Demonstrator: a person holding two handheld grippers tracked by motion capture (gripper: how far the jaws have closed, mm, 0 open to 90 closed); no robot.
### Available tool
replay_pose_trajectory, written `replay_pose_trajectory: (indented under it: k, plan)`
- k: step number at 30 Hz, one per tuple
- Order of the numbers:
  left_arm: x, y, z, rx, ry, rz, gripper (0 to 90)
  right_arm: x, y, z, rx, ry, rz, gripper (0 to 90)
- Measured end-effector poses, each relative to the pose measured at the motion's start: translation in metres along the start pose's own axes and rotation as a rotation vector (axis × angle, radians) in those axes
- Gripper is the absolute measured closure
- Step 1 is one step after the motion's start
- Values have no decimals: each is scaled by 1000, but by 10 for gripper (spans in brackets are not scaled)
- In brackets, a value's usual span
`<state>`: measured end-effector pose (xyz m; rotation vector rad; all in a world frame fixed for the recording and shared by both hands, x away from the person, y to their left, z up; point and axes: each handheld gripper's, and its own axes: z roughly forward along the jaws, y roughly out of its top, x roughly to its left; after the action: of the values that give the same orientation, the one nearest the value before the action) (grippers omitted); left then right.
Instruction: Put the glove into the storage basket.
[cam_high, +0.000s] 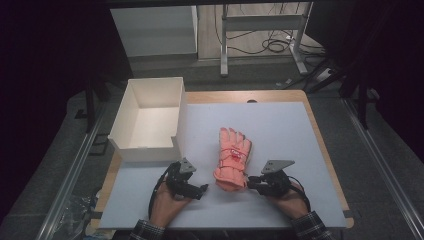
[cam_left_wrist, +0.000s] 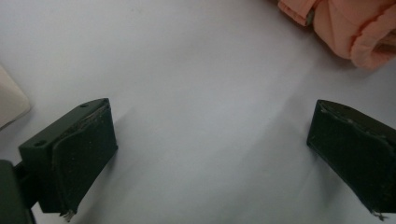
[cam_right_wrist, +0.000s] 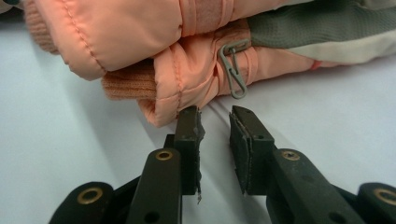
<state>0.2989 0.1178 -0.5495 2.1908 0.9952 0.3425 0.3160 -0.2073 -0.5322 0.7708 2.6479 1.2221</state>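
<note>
A pair of salmon-pink ski gloves (cam_high: 233, 159) lies stacked near the middle of the worktop (cam_high: 300, 150), fingertips pointing away from the person and knitted cuffs toward them. In the right gripper view the cuff ends (cam_right_wrist: 140, 60) sit one on the other, with a small grey clip (cam_right_wrist: 233, 70) hanging at the seam.

The right gripper (cam_high: 254, 183) rests low on the worktop just beside the cuff end, aimed at it. Its fingers (cam_right_wrist: 189, 135) stand a narrow gap apart with bare worktop between them; the tip of one is at the edge of the lower cuff, but nothing is pinched, so they are released. The left gripper (cam_high: 200, 190) sits on the other side of the gloves, a little apart from them, its fingers (cam_left_wrist: 79, 149) spread wide over bare worktop, holding nothing; the gloves' cuff (cam_left_wrist: 345, 28) shows at the far corner of its view.

An open white box (cam_high: 147, 120) stands at the left rear of the worktop, with nothing inside as far as can be seen. Judged from this, the work is at its start: the gloves are not yet gripped or lifted, and if they are meant for the box, grasp, carry and placing all remain.
</note>
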Motion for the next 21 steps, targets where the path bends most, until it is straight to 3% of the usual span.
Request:
replay_pose_trajectory:
  k: [8, 15, 21]
  plan:
    - [3, -1, -3, 9, -8, 14, 11, 6, 5, 7, 2, 13, -7, 718]
    - [21, -13, -14, 19, 18, -11, 7, 11, 9, 14, 1, 14, -17, 718]
    - [24, -16, -16, 11, 9, 2, 8, 16, 14, 21, 0, 19, -24, 713]
